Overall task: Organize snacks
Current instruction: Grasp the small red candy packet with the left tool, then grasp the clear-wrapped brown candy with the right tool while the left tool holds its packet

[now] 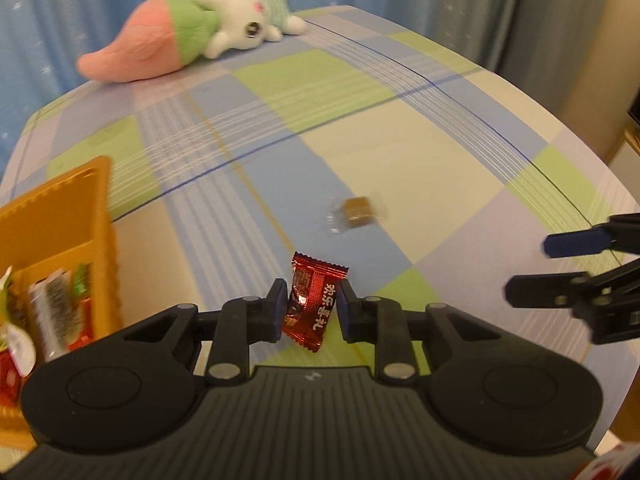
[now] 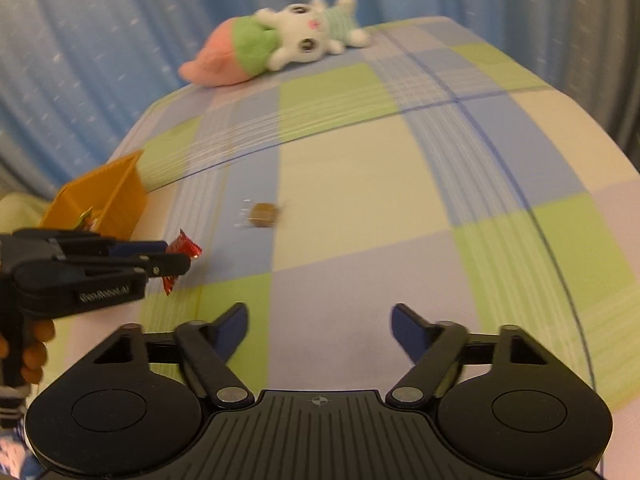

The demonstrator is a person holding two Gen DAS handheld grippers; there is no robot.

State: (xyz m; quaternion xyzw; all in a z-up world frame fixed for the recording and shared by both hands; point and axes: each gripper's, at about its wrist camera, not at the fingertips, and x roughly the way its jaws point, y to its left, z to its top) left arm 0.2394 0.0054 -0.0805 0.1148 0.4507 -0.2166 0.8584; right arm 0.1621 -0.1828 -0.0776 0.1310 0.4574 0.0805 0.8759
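My left gripper point(image 1: 312, 304) is shut on a red candy wrapper point(image 1: 310, 300) and holds it above the checked bedsheet; the same candy point(image 2: 182, 250) shows in the right wrist view, with the left gripper point(image 2: 176, 258) at the left. A brown candy in a clear wrapper point(image 1: 358, 210) lies on the sheet ahead, also in the right wrist view point(image 2: 262, 215). An orange organizer box point(image 1: 60, 236) with several snack packets stands at the left, also in the right wrist view point(image 2: 108, 196). My right gripper point(image 2: 320, 322) is open and empty above the sheet; it shows at the right in the left wrist view point(image 1: 528, 268).
A plush rabbit with a pink and green carrot point(image 1: 188, 28) lies at the far edge of the bed point(image 1: 400, 128), before blue curtains point(image 1: 100, 8). It also shows in the right wrist view point(image 2: 276, 40). The bed drops off at the right.
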